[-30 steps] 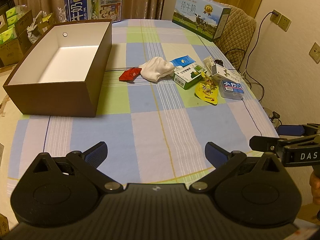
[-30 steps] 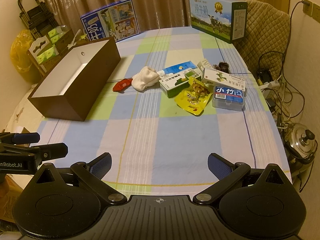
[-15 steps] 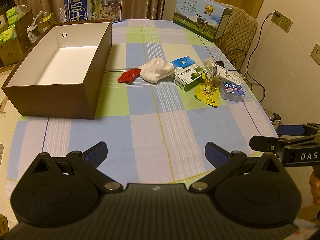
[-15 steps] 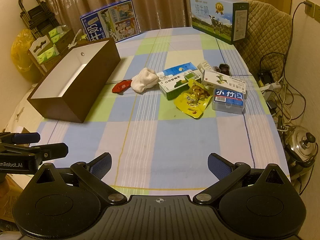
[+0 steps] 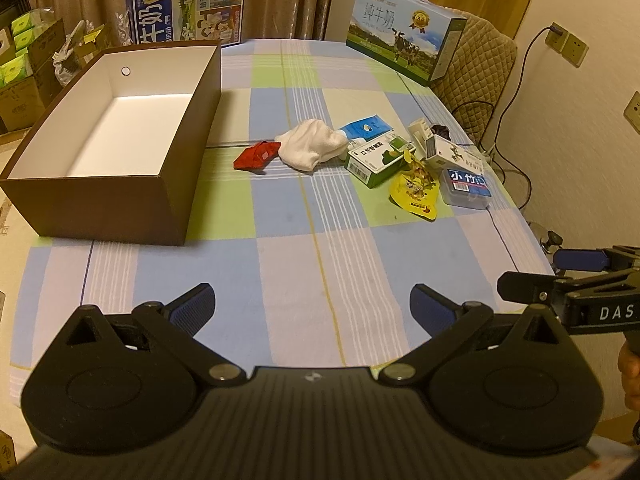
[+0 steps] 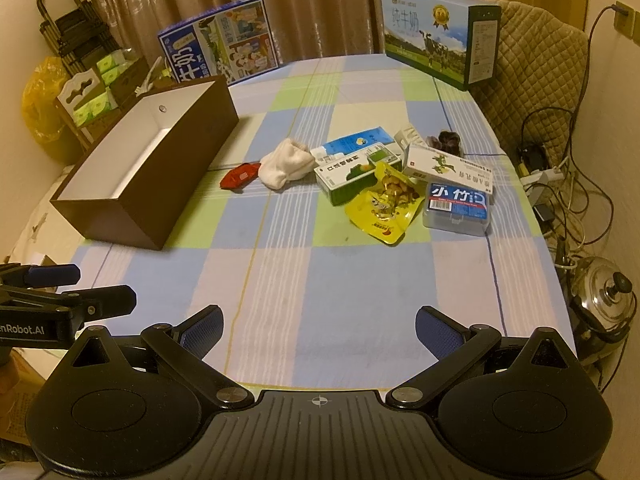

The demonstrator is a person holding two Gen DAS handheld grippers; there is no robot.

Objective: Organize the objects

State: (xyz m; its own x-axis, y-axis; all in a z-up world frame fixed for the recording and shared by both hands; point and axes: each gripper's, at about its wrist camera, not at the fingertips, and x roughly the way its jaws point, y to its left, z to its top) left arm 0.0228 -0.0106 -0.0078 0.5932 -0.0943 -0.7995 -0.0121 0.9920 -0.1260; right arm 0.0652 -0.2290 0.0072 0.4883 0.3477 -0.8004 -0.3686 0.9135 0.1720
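An open brown box [image 5: 176, 184] [image 6: 188, 168] with a white inside stands empty on the left of the checked tablecloth. A heap of small objects lies mid-right: a red packet [image 5: 256, 155] [image 6: 239, 176], a white cloth [image 5: 312, 148] [image 6: 286, 164], a green-white carton [image 5: 376, 158] [image 6: 352, 174], a yellow snack pouch [image 5: 416, 192] [image 6: 386, 208], a clear box with a blue label [image 5: 466, 188] [image 6: 456, 208]. My left gripper [image 5: 312, 308] and right gripper [image 6: 318, 326] are both open and empty, above the near table edge.
Two large milk cartons stand at the far edge, a blue one [image 5: 186, 6] and a green-blue one [image 5: 404, 46]. A padded chair [image 6: 536, 68] and cables are on the right. A metal pot [image 6: 600, 292] sits on the floor at the right.
Both grippers have drawn slightly nearer the objects. Nothing on the table moved; both stay open.
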